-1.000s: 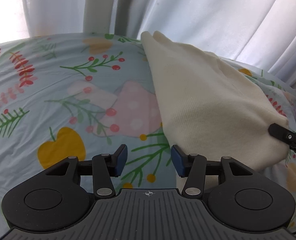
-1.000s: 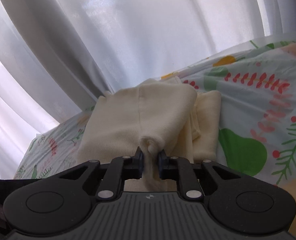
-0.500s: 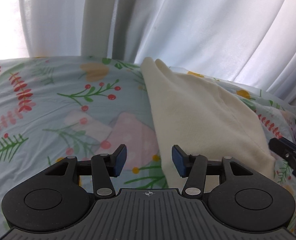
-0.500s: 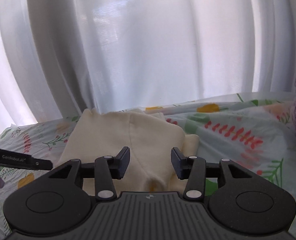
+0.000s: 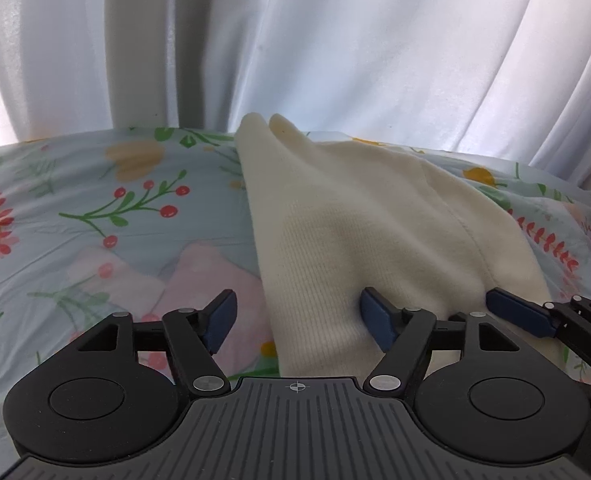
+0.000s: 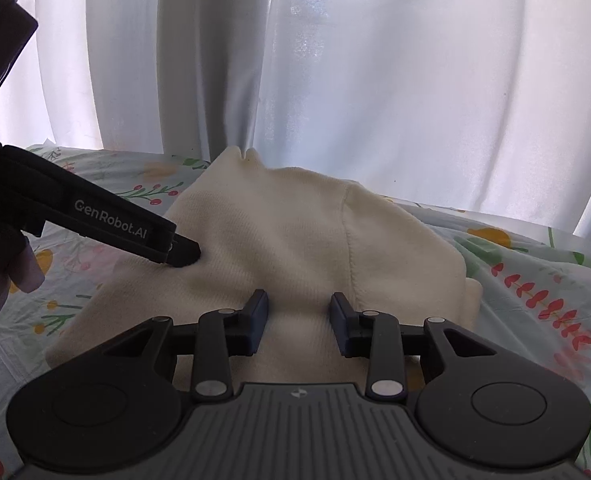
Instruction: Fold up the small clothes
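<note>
Both grippers' jaws now apart over folded cream garment [image 5: 355, 232].

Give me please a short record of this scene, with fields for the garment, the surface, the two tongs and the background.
garment: cream knit garment, lying folded on the bed
surface: floral bedsheet
left tongs: open, straddling the garment's left edge
right tongs: open, over the garment's near edge, holding nothing
background: white curtain
</note>
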`<action>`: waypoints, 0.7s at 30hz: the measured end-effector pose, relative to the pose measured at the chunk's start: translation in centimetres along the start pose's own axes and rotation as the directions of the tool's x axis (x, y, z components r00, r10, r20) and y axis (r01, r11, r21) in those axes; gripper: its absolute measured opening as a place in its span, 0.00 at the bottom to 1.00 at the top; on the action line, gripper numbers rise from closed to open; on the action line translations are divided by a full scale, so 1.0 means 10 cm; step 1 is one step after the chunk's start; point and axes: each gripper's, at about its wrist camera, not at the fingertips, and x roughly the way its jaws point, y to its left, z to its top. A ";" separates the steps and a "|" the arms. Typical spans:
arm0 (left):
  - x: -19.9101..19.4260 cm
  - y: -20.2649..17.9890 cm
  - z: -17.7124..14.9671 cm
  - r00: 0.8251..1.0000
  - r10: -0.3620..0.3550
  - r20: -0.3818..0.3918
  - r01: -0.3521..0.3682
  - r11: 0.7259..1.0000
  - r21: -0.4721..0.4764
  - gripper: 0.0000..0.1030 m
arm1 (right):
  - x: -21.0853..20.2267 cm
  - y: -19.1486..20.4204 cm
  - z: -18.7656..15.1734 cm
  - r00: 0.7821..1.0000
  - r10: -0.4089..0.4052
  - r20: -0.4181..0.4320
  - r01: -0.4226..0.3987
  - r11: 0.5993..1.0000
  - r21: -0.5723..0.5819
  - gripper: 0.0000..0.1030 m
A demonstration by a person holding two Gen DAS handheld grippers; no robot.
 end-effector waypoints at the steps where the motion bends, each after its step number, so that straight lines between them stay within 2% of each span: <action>1: -0.03 0.04 0.01 1.000 -0.006 -0.009 0.006 1.000 -0.014 0.72 | -0.03 0.00 0.02 1.000 0.002 -0.009 -0.002 1.000 0.008 0.32; 3: -0.07 0.06 0.04 1.000 -0.004 -0.014 0.004 1.000 -0.021 0.72 | -0.12 -0.04 0.05 1.000 -0.001 -0.008 0.001 0.999 0.038 0.31; 5: -0.05 0.06 0.05 1.000 -0.002 -0.016 0.002 1.000 -0.015 0.72 | -0.19 -0.06 0.04 0.999 -0.042 0.008 0.041 0.999 0.034 0.31; 10: -0.02 0.03 0.02 1.000 0.006 -0.006 -0.006 1.000 -0.003 0.73 | -0.10 -0.21 -0.03 0.993 -0.117 -0.012 0.117 0.993 0.004 0.32; 18: -0.01 0.09 0.00 1.000 -0.016 -0.007 0.016 1.000 -0.025 0.76 | -0.08 -0.23 -0.13 0.992 -0.116 0.045 0.118 0.992 -0.053 0.33; 21: -0.09 0.18 0.00 0.999 -0.038 -0.005 0.037 0.999 -0.040 0.76 | -0.12 -0.24 -0.13 0.992 -0.120 0.041 0.123 0.990 -0.074 0.39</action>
